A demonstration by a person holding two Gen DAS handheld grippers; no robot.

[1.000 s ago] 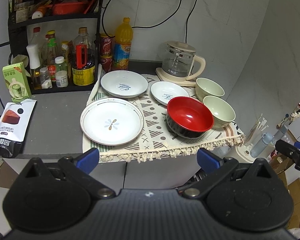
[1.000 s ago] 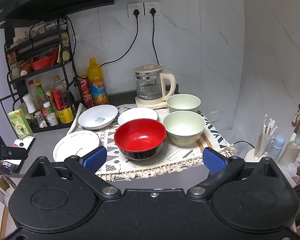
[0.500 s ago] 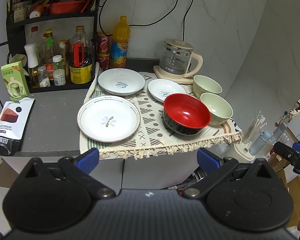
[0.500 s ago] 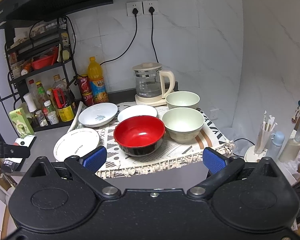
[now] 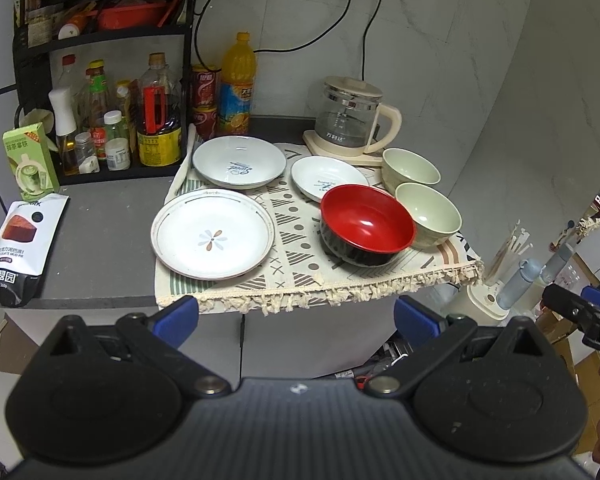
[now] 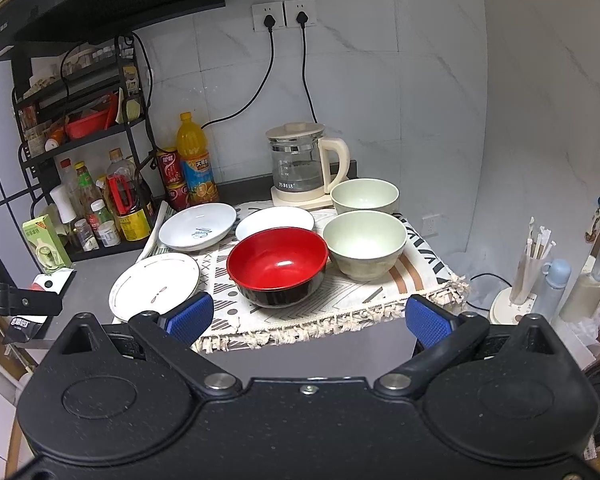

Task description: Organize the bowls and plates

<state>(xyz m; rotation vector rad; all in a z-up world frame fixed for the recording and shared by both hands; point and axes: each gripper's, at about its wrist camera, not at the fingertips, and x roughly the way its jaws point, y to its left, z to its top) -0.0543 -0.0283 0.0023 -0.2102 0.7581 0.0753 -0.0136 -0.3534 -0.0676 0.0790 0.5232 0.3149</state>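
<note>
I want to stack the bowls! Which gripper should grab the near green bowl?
Probably the right gripper: the near green bowl sits ahead of it, while it lies far right of the left gripper.

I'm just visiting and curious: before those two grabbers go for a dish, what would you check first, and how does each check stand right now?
1. Left gripper open, empty: ok.
2. Right gripper open, empty: ok.
3. Red bowl upright, nothing inside: ok.
4. Two green bowls unstacked, near one close beside red bowl; whether they touch: cannot tell.
5. Flower plate lying flat on the mat: ok.
6. Grippers close enough to grasp: not ok, both short of the counter edge.
</note>
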